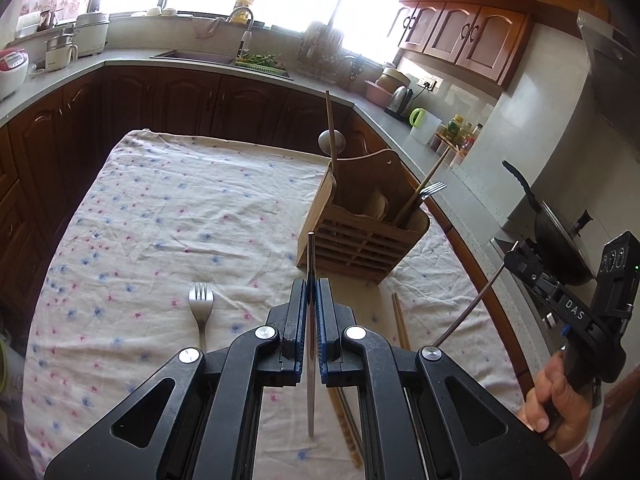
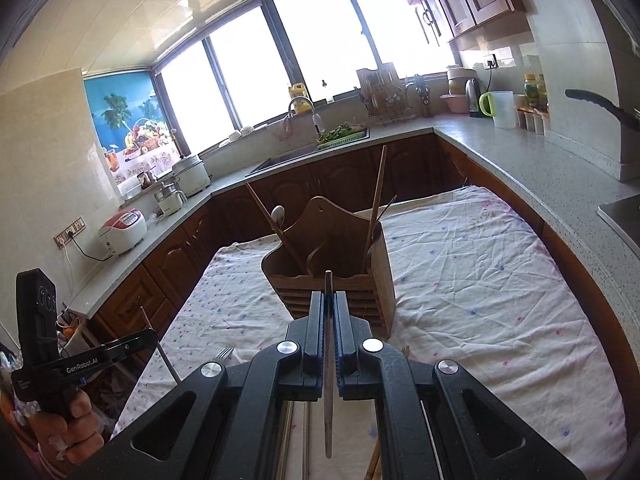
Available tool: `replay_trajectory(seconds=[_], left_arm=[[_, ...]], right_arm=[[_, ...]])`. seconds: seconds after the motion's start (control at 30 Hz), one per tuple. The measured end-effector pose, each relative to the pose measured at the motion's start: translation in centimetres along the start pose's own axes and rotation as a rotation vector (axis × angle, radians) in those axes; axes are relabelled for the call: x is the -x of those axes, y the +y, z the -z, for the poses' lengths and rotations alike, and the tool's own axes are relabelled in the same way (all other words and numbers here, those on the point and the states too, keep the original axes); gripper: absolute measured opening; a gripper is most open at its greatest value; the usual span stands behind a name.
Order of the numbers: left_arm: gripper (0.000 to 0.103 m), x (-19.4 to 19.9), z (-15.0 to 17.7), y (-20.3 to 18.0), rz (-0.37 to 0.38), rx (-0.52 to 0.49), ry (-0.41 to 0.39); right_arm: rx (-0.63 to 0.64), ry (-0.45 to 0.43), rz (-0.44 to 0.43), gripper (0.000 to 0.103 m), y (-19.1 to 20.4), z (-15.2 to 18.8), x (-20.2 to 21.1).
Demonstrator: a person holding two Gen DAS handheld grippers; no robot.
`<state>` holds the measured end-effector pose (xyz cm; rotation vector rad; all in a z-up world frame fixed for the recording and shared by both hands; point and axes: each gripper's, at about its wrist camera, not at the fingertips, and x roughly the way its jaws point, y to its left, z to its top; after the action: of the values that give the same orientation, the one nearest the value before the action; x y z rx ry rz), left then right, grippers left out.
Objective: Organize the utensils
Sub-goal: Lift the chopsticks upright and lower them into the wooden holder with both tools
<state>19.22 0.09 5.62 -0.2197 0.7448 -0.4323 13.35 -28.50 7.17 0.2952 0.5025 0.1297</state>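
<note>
counter (image 1: 168, 216) under a flowered cloth carries the wooden utensil holder (image 1: 360, 236), a fork (image 1: 201, 308) and loose chopsticks (image 1: 401, 326). left claw (image 1: 311, 284) is clamped on a metal chopstick (image 1: 311, 380); right claw (image 2: 329, 300) is clamped on a wooden chopstick (image 2: 328, 412), both above the cloth.

Bright daylight poured through a wide window (image 2: 304, 52) with dark frames, washing out the view beyond. A grey speckled worktop (image 2: 532, 160) ran around the room over dark wood cabinets (image 1: 168, 100), with a sink (image 2: 288, 160) and curved tap (image 2: 302, 106) below the glass. Reddish wall cupboards (image 1: 460, 28) hung at the right. The walls (image 2: 44, 160) were pale tile, and a floral cloth (image 1: 160, 216) covered the counter.
</note>
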Motion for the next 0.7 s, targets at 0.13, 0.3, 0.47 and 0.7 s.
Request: replay_trajectory(seconds=[0.13, 0.3, 0.47, 0.7], left_arm=[[0.004, 0.2, -0.3, 0.0, 0.001, 0.000, -0.012], [0.004, 0.5, -0.9, -0.3, 0.001, -0.005, -0.029], [0.004, 0.8, -1.7, -0.6, 0.006, -0.014, -0.048], [0.004, 1.4, -4.1, -1.8, 0.024, -0.039, -0.098]], right_arm=[[0.005, -0.006, -0.004, 0.004, 0.2, -0.4, 0.0], [0.005, -0.024, -0.008, 0.004, 0.2, -1.0, 0.2], [0.006, -0.041, -0.016, 0.004, 0.3, -1.8, 0.2], [0.009, -0.091, -0.025, 0.004, 0.4, -4.0, 0.5]])
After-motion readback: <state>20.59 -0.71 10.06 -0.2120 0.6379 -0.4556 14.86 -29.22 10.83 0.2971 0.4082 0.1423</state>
